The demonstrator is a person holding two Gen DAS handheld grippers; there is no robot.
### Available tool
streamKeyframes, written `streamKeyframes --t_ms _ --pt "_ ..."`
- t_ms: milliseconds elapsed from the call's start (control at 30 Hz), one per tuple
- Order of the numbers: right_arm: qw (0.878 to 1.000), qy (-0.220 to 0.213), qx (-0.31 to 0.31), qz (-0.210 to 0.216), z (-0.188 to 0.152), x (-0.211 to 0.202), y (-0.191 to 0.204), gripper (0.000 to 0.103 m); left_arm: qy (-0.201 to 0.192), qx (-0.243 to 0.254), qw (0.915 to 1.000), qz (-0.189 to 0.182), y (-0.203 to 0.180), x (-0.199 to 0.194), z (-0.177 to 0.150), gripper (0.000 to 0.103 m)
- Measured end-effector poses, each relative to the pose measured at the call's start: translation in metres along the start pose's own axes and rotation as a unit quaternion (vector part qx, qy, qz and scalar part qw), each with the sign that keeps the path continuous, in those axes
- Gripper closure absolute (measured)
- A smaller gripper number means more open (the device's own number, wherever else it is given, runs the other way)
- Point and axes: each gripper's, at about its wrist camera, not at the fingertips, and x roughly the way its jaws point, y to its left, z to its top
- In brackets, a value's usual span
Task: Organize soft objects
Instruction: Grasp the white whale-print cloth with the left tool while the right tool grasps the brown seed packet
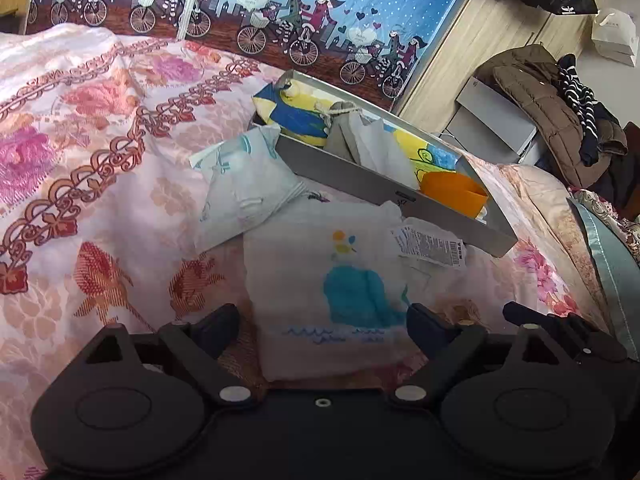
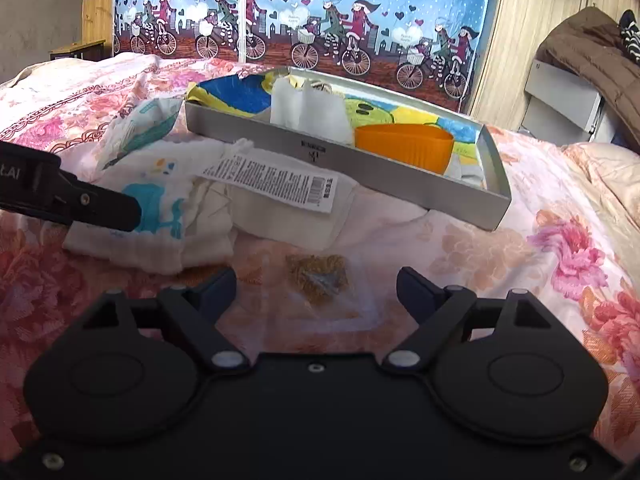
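Black jaws of the left gripper [image 1: 322, 322] stood wide just above a folded whale cloth [image 1: 336, 280] on the bedspread [image 1: 100, 200], the cloth showing between the fingers but untouched by either pad. Likewise the right gripper [image 2: 316, 284] was spread wide and empty over a clear packet [image 2: 320, 280] with brown contents, lying flat on the same floral cover.

Beyond the whale cloth lay a cream cloth [image 2: 280, 216] with a printed label [image 2: 272, 182], and a pale diaper pack [image 1: 244, 184] sat just beside the grey tray [image 1: 360, 184]. Already in that tray were a white pouch [image 2: 316, 114], a blue-and-yellow cloth [image 2: 236, 98] and an orange cup [image 2: 404, 146].

Several things could go wrong, as I judged it. Pinching only the top fold would let the whale cloth unfurl when lifted. The packet was thin and slick, so the pads might slide over it or snag bedspread fabric instead. Both grippers hung close together and could knock each other. The tray rested tilted on soft bedding and might tip if bumped.

Counted: one tray, one cup, three cloths, one pouch, one diaper pack, one packet.
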Motion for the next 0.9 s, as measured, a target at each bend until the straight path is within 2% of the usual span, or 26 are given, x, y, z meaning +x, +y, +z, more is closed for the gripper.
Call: streamKeyframes --t_ms 67,200,267,333,400,500,567,600,667,800,900 --pt "1.0 0.004 0.009 0.005 -0.001 0.004 0.0 0.021 0.009 -0.003 0.9999 -0.004 0.002 0.003 -0.001 0.023" --pt "1.0 0.008 0.024 0.017 -0.002 0.008 -0.004 0.028 0.012 -0.002 0.9999 -0.012 0.001 0.004 -0.001 0.036" --pt "0.999 0.013 0.033 0.027 -0.003 0.01 -0.007 0.035 0.015 -0.001 0.9998 -0.01 0.001 0.005 -0.001 0.049" --pt "0.998 0.016 0.039 0.036 -0.004 0.011 -0.009 0.043 0.018 -0.003 0.9998 -0.008 0.001 0.005 -0.002 0.057" --pt "0.998 0.016 0.045 0.043 -0.004 0.01 -0.008 0.05 0.019 -0.002 0.9998 -0.006 0.001 0.006 -0.002 0.06" --pt "0.997 0.017 0.052 0.049 -0.004 0.01 -0.008 0.054 0.02 0.005 0.9998 -0.001 -0.001 0.006 -0.004 0.067" --pt "0.997 0.016 0.055 0.052 -0.005 0.009 -0.008 0.057 0.021 0.01 0.9997 -0.002 -0.003 0.006 -0.005 0.075" --pt "0.997 0.016 0.056 0.054 -0.005 0.008 -0.007 0.062 0.021 0.014 0.9997 -0.002 -0.004 0.006 -0.005 0.078" --pt "0.997 0.016 0.055 0.056 -0.004 0.007 -0.006 0.065 0.019 0.029 0.9994 0.002 -0.008 0.005 -0.008 0.084" --pt "0.997 0.014 0.049 0.058 -0.003 0.004 -0.003 0.074 0.011 0.084 0.9963 0.017 -0.02 0.003 -0.014 0.088" --pt "0.997 0.016 0.043 0.062 -0.001 0.004 -0.002 0.076 0.005 0.115 0.9931 0.024 -0.028 -0.002 -0.019 0.091"
